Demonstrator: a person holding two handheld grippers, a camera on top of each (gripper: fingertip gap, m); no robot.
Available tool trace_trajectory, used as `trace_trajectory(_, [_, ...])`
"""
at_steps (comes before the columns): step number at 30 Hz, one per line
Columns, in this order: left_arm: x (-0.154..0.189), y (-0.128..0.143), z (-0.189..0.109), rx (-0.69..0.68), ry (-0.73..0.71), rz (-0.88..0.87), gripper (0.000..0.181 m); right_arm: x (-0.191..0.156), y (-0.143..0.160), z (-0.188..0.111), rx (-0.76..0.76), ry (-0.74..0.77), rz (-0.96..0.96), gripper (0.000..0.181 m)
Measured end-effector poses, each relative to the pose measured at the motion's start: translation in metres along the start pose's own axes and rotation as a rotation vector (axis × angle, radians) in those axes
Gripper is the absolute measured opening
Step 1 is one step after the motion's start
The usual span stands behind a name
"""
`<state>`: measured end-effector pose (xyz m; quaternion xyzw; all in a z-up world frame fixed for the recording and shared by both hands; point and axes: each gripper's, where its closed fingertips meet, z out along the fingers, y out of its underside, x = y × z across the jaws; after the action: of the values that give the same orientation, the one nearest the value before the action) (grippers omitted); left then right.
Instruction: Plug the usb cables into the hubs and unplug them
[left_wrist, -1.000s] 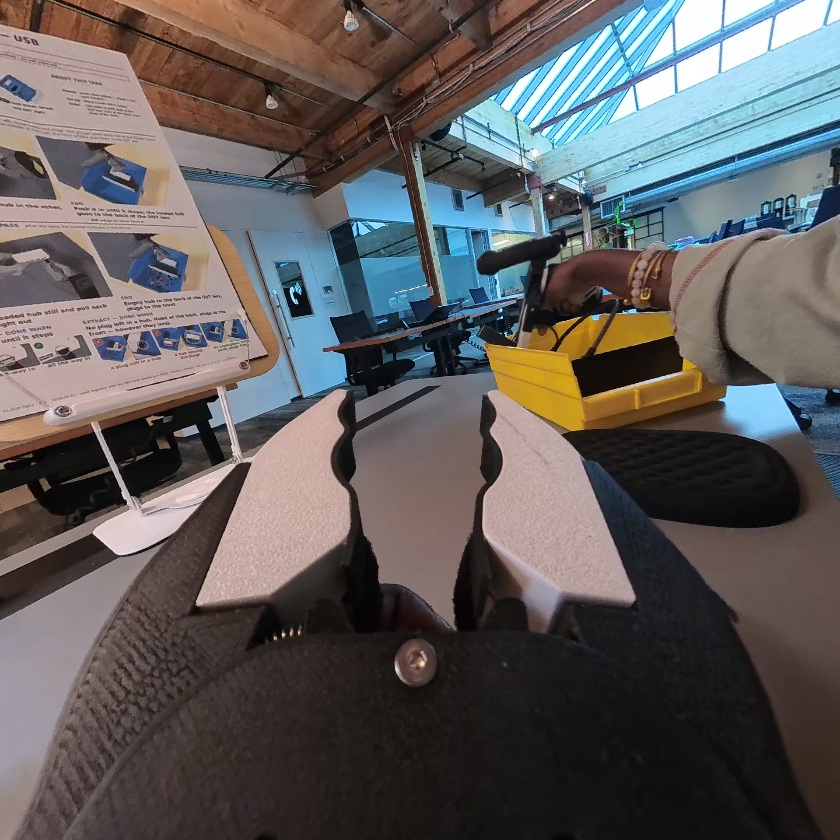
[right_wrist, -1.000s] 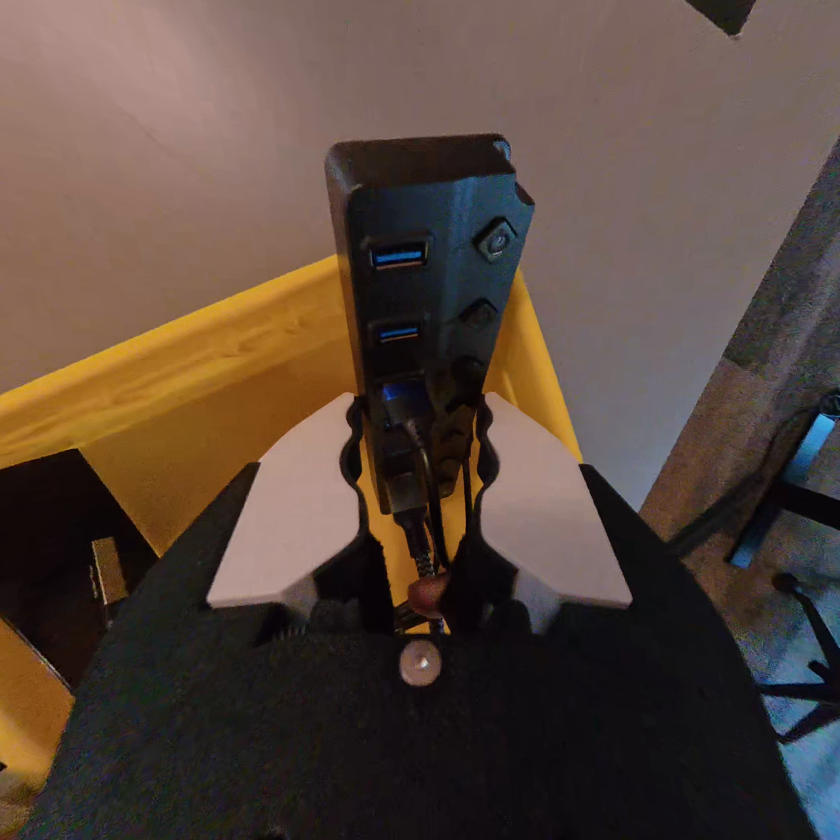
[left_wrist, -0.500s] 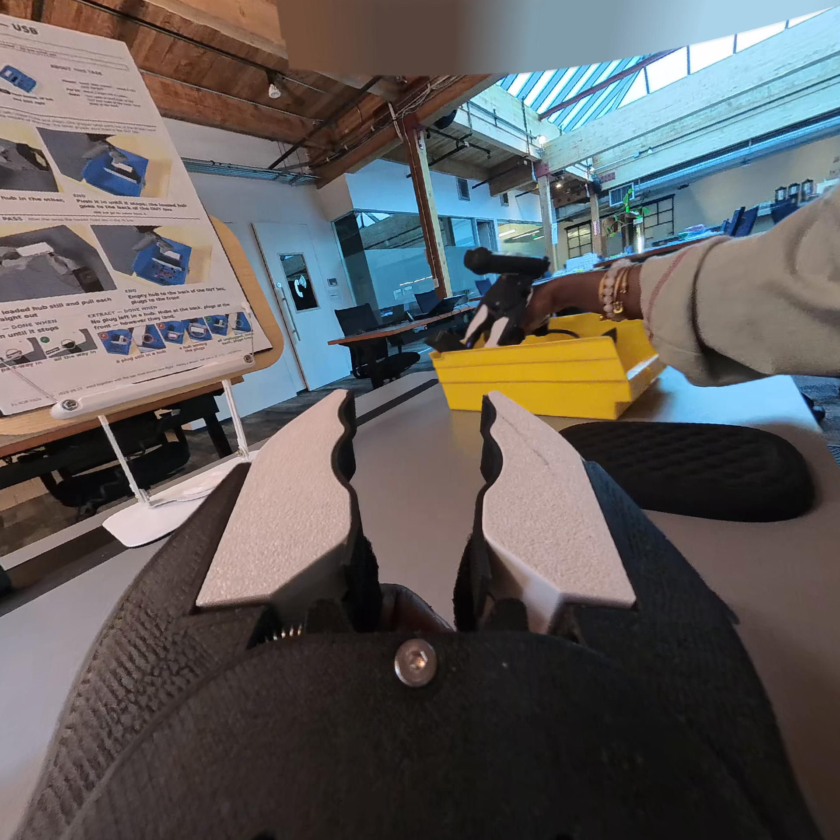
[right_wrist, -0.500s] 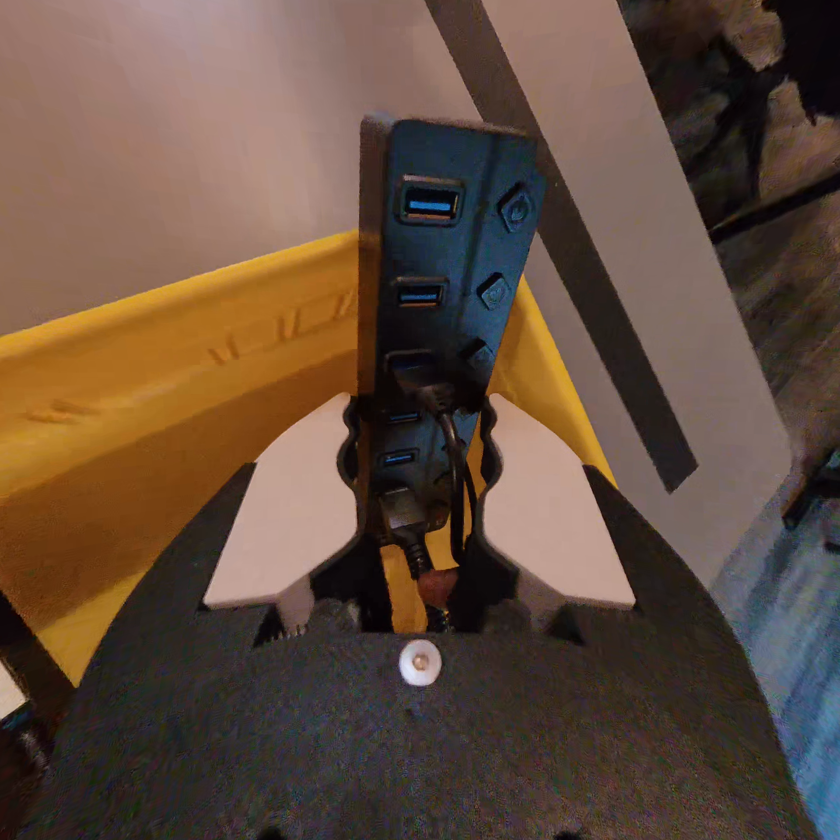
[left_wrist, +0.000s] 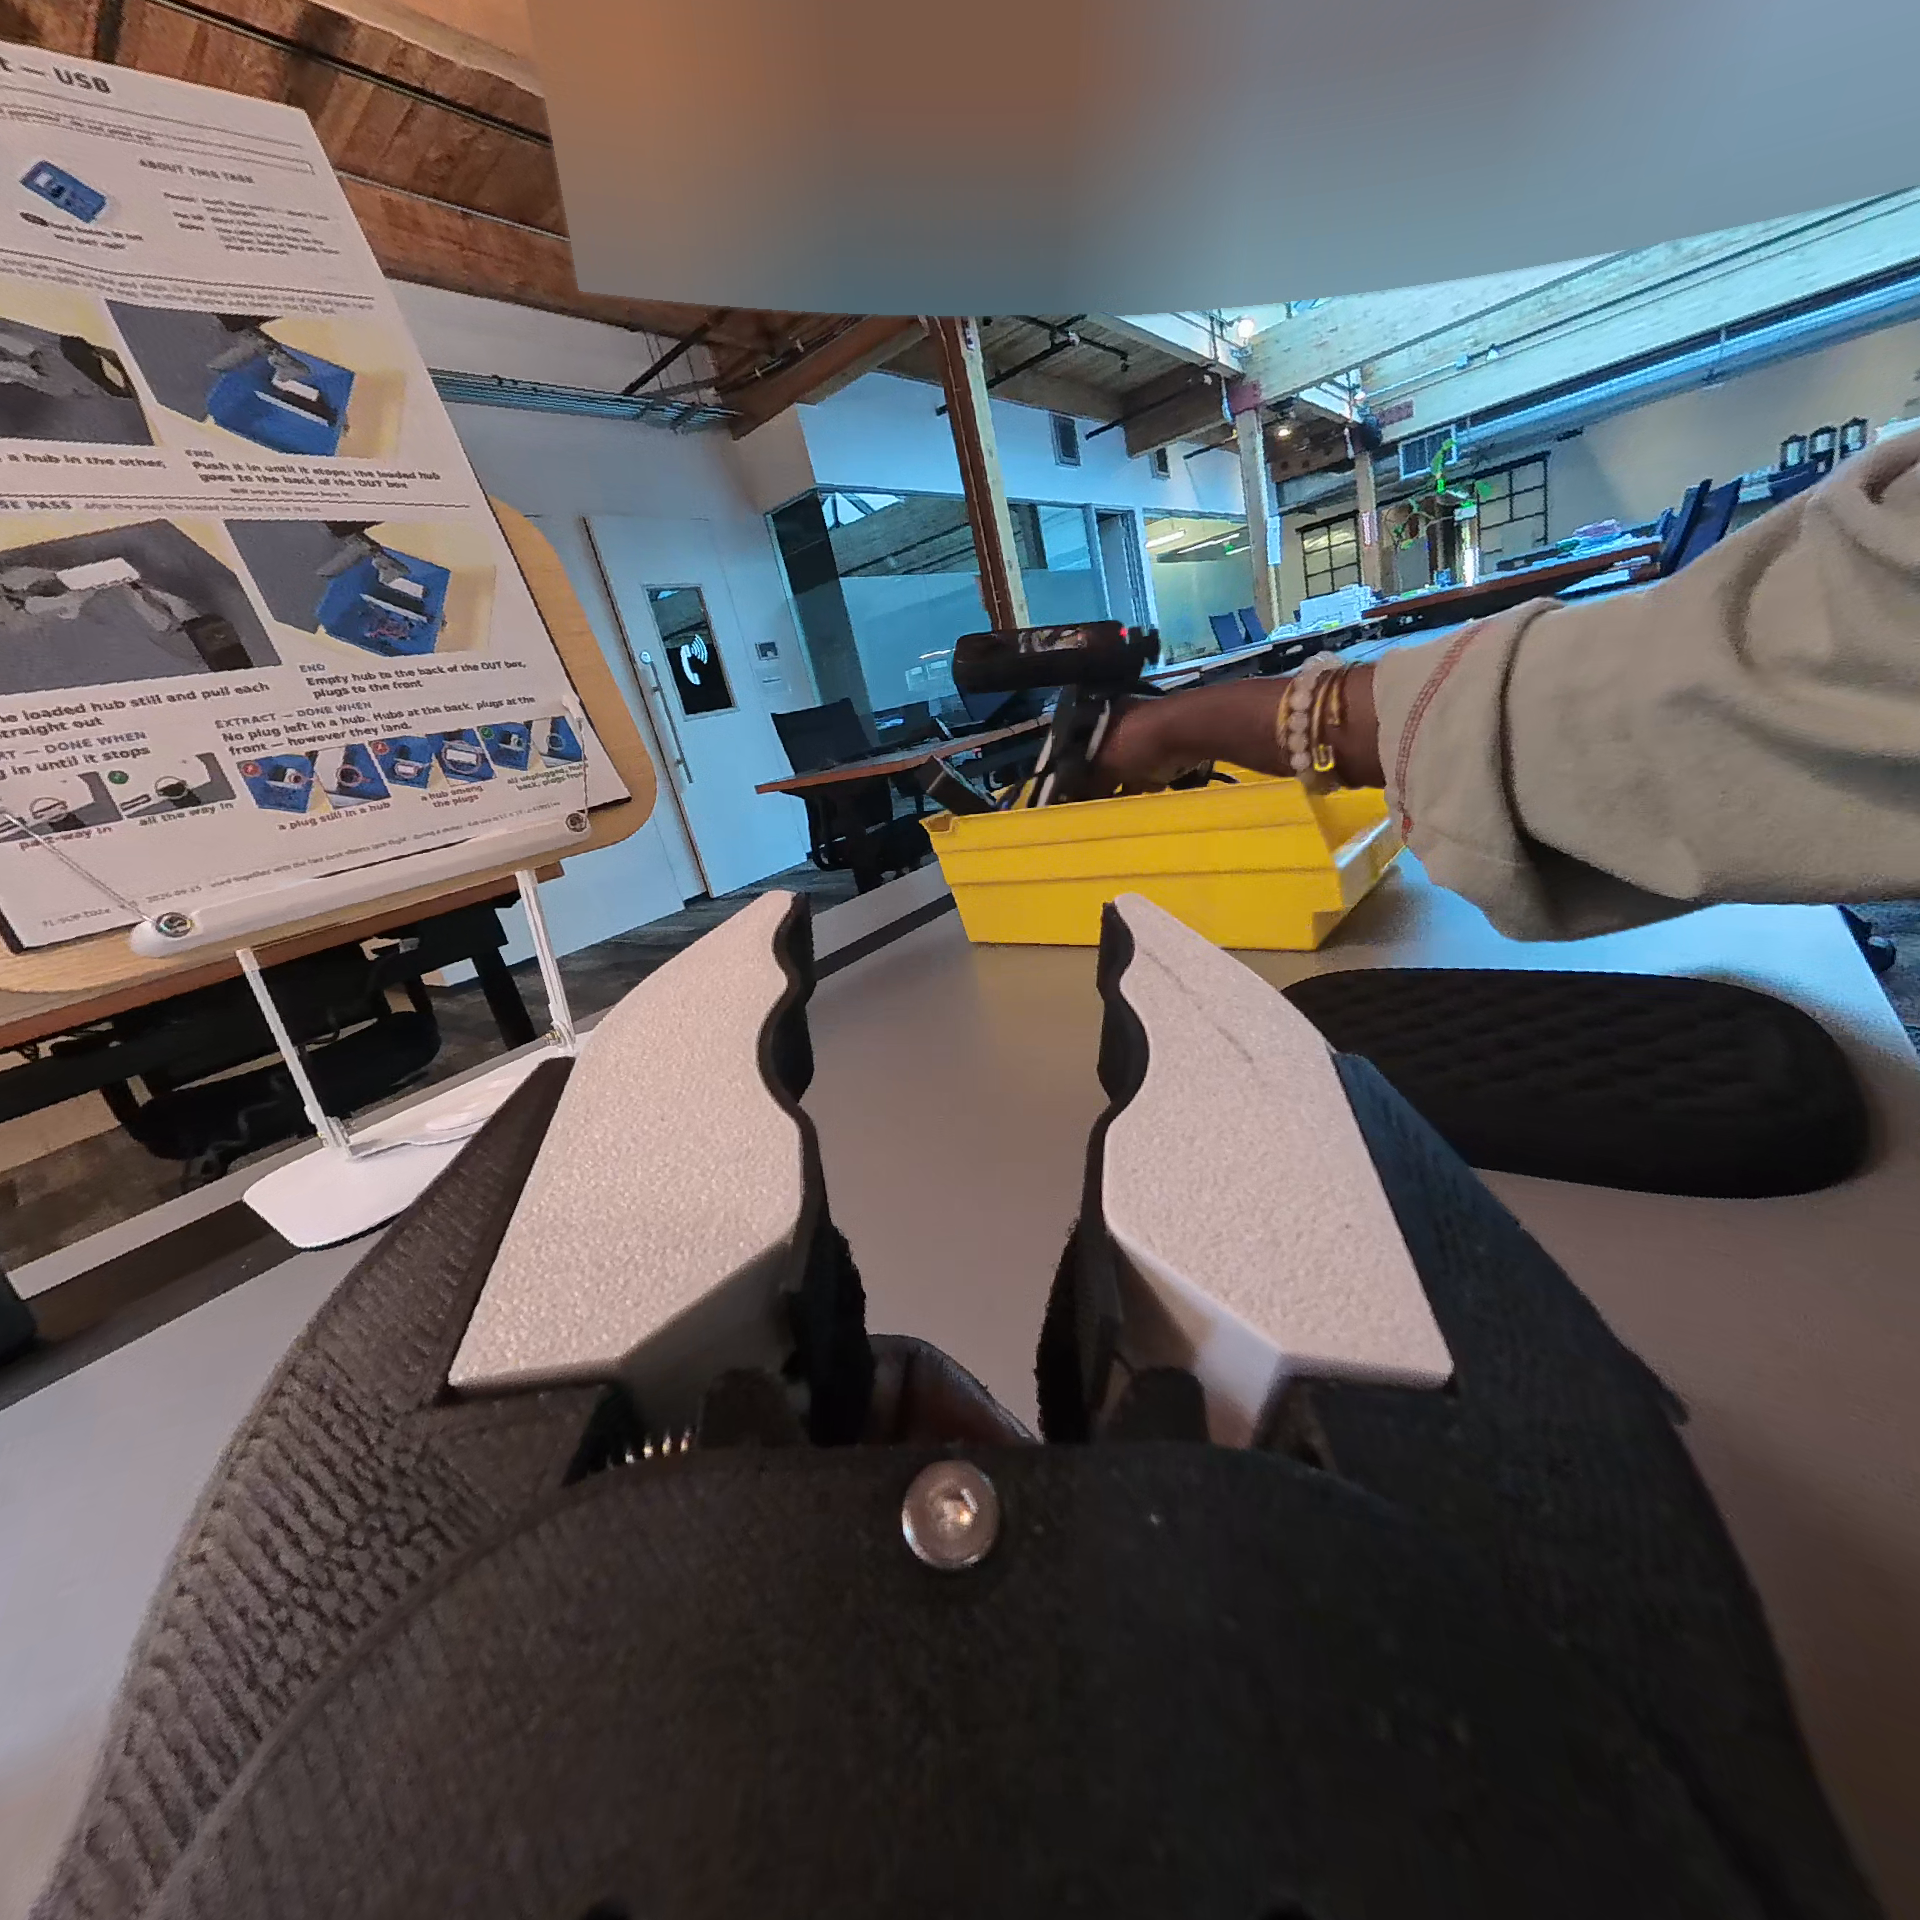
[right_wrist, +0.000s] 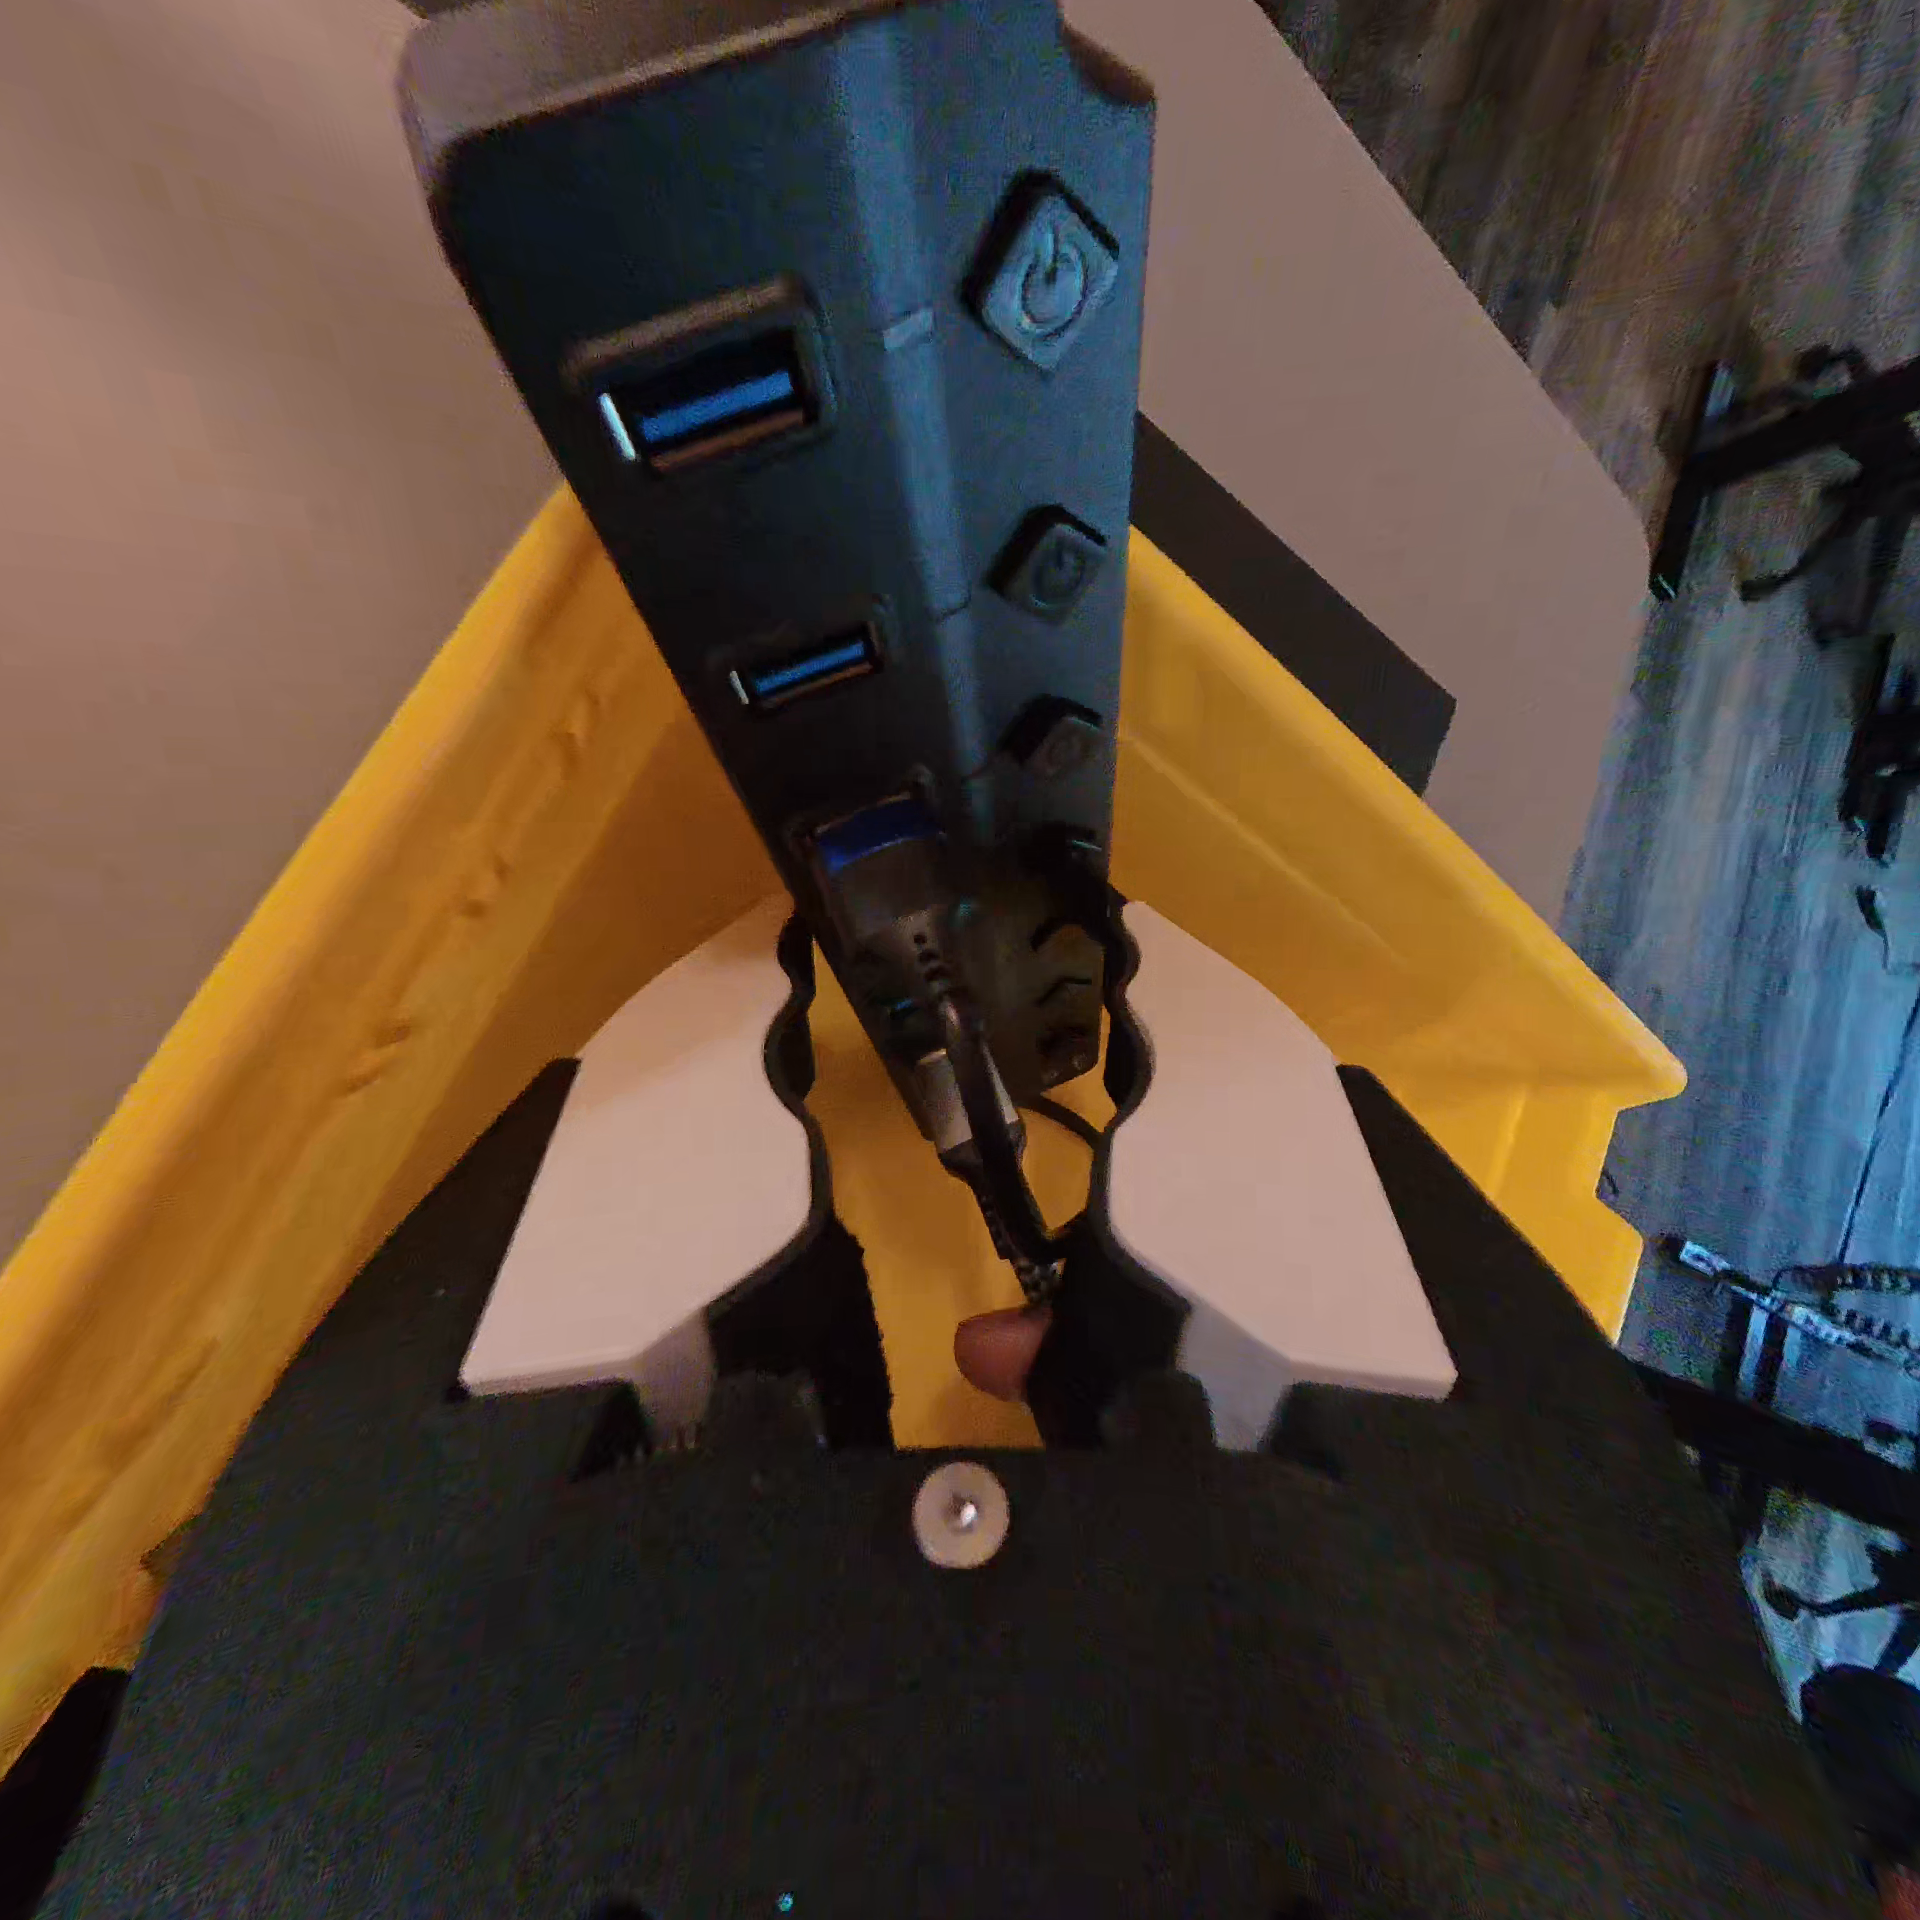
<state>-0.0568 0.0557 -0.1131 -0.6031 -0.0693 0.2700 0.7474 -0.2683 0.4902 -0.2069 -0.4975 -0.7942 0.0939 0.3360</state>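
Observation:
My right gripper (right_wrist: 961, 935) is shut on the lower end of a black USB hub (right_wrist: 831, 499) and holds it upright, a little tilted, over a yellow bin (right_wrist: 395, 987). A braided USB cable (right_wrist: 992, 1132) is plugged into the hub's third port and hangs down between my fingers. The two upper ports are empty. My left gripper (left_wrist: 951, 945) is open and empty, low over the grey table (left_wrist: 935, 1174). In the left wrist view the yellow bin (left_wrist: 1143, 873) stands farther off, with a hand holding the right gripper (left_wrist: 1070, 743) at it.
A black padded rest (left_wrist: 1579, 1081) lies on the table to the right of my left gripper. An instruction board on a white stand (left_wrist: 260, 582) stands at the left. A sleeved arm (left_wrist: 1662, 717) reaches across to the bin. Floor and chair legs (right_wrist: 1787, 831) lie beyond the table edge.
The right gripper has turned with the hub, which now looms larger and tilts left over the bin's corner. The left gripper stays open; its view has dipped slightly lower.

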Motion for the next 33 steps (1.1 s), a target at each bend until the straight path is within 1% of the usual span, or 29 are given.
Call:
trace_trajectory(2, [0.000, 0.000, 0.000, 0.002, -0.001, -0.001, 0.053, 0.004, 0.003, 0.001, -0.027, 0.014, 0.041, 0.055])
trace_trajectory(5, [-0.001, -0.002, -0.001, 0.008, -0.001, -0.013, 0.053, 0.006, 0.008, -0.011, -0.078, -0.008, 0.082, 0.072])
trace_trajectory(7, [0.000, -0.007, -0.001, 0.028, 0.003, -0.038, 0.053, 0.017, 0.011, -0.031, -0.076, 0.040, 0.107, 0.080])
trace_trajectory(9, [0.001, -0.014, -0.002, 0.054, 0.009, -0.064, 0.053, 0.031, 0.010, -0.060, -0.032, 0.122, 0.131, 0.088])
trace_trajectory(10, [0.002, -0.018, -0.001, 0.063, 0.015, -0.072, 0.052, 0.034, 0.007, -0.077, 0.019, 0.154, 0.140, 0.093])
trace_trajectory(12, [0.006, -0.021, 0.000, 0.063, 0.030, -0.070, 0.052, 0.029, -0.004, -0.117, 0.175, 0.183, 0.147, 0.099])
trace_trajectory(14, [0.010, -0.020, 0.002, 0.049, 0.041, -0.055, 0.052, 0.009, -0.017, -0.162, 0.367, 0.170, 0.144, 0.101])
trace_trajectory(16, [0.016, -0.016, 0.004, 0.022, 0.059, -0.044, 0.052, -0.031, -0.030, -0.208, 0.592, 0.095, 0.117, 0.102])
trace_trajectory(18, [0.023, -0.013, 0.007, -0.005, 0.081, -0.028, 0.052, -0.084, -0.040, -0.251, 0.836, -0.031, 0.058, 0.101])
trace_trajectory(20, [0.030, -0.009, 0.010, -0.033, 0.101, 0.006, 0.052, -0.134, -0.039, -0.282, 1.012, -0.152, 0.003, 0.100])
trace_trajectory(22, [0.035, -0.005, 0.011, -0.060, 0.119, 0.035, 0.052, -0.174, -0.030, -0.291, 1.084, -0.226, -0.045, 0.100])
trace_trajectory(24, [0.038, -0.001, 0.012, -0.075, 0.128, 0.054, 0.052, -0.202, -0.019, -0.281, 1.096, -0.252, -0.108, 0.099])
trace_trajectory(27, [0.038, 0.002, 0.011, -0.077, 0.129, 0.051, 0.052, -0.236, -0.010, -0.264, 1.142, -0.299, -0.159, 0.090])
trace_trajectory(30, [0.033, 0.003, 0.009, -0.070, 0.117, 0.037, 0.052, -0.261, -0.010, -0.251, 1.197, -0.364, -0.138, 0.083])
trace_trajectory(32, [0.029, 0.003, 0.007, -0.067, 0.102, 0.027, 0.052, -0.268, -0.015, -0.243, 1.253, -0.380, -0.088, 0.073])
trace_trajectory(33, [0.026, 0.003, 0.006, -0.065, 0.094, 0.025, 0.052, -0.271, -0.016, -0.240, 1.266, -0.378, -0.082, 0.065])
